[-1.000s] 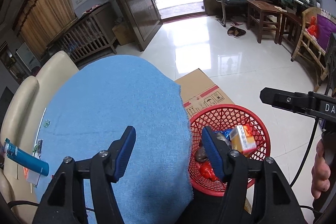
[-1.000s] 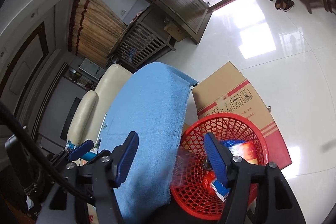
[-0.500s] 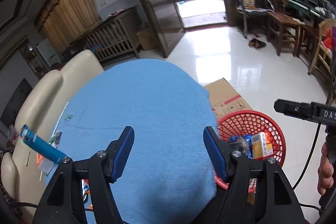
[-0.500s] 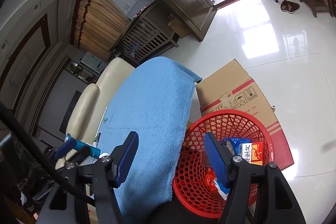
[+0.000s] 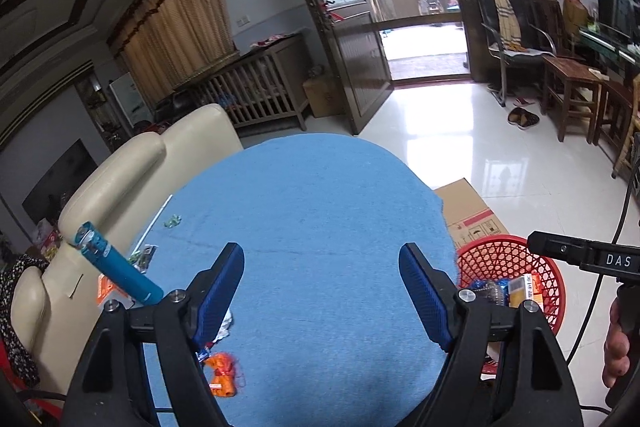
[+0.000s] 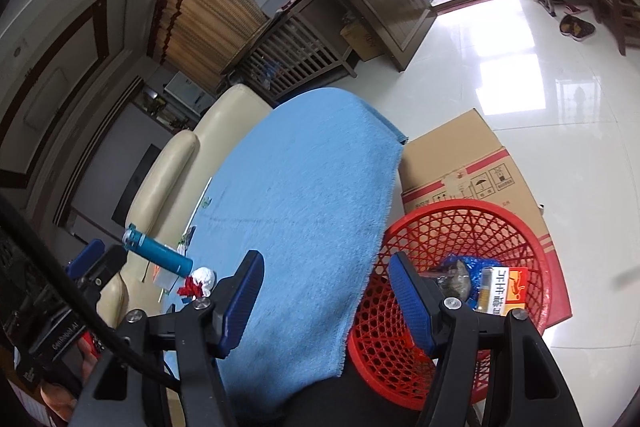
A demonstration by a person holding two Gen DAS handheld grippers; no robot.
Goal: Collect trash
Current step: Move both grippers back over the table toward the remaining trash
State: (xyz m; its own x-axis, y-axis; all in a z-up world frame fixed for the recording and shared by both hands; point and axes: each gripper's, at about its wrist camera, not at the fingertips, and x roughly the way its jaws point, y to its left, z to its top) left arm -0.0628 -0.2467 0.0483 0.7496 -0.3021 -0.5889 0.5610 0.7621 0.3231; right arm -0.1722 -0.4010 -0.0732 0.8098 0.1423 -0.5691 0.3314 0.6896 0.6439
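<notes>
A red mesh basket point(image 5: 516, 259) point(image 6: 460, 223) stands on the floor at the right edge of a table under a blue cloth point(image 5: 320, 211) point(image 6: 304, 195); it holds a yellow carton point(image 6: 504, 291) and wrappers. On the cloth's left side lie a teal tube point(image 5: 116, 273) point(image 6: 158, 251), a white crumpled paper point(image 6: 202, 279) and an orange wrapper point(image 5: 222, 373). My left gripper point(image 5: 322, 291) hovers over the cloth with its jaws opening and nothing between them. My right gripper point(image 6: 326, 301) is open and bare, straddling the cloth's edge and the basket rim.
A flattened cardboard box point(image 6: 452, 163) lies on the shiny tiled floor behind the basket. A cream sofa point(image 5: 120, 179) borders the table on the left. Wooden chairs point(image 5: 576, 95) stand at the far right. A hand point(image 5: 618, 351) grips the right tool.
My left gripper has swung left from the basket to over the cloth and its jaws have spread wider. The tube and wrappers have come into its view. The right gripper shifted slightly.
</notes>
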